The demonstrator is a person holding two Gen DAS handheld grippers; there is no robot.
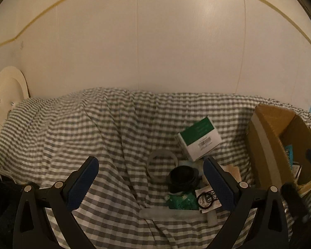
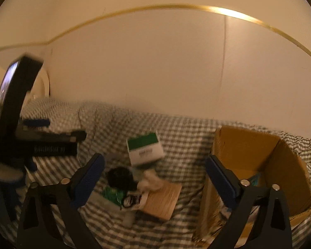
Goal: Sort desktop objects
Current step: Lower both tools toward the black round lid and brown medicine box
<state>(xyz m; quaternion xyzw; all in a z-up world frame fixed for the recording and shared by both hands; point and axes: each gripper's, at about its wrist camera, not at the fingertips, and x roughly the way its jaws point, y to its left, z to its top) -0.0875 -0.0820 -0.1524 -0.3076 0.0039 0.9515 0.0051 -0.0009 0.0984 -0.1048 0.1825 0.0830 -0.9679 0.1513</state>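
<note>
The green-and-white box [image 2: 145,150] lies on the gingham cloth [image 2: 186,137] behind a jumble of small items and left of the open cardboard carton [image 2: 280,155], so the spread, empty right gripper [image 2: 154,178] and left gripper [image 1: 150,176] should straddle its stiff flat sides squarely.

Grey-and-white checked bedcover [image 1: 93,124], green-and-white box [image 1: 200,138], brown cardboard carton [image 1: 265,145], black round lid [image 1: 182,176], green crinkled packet [image 1: 181,202], blue-padded black fingers [image 1: 87,176], cream wall [image 1: 155,41] with gold stripe
</note>
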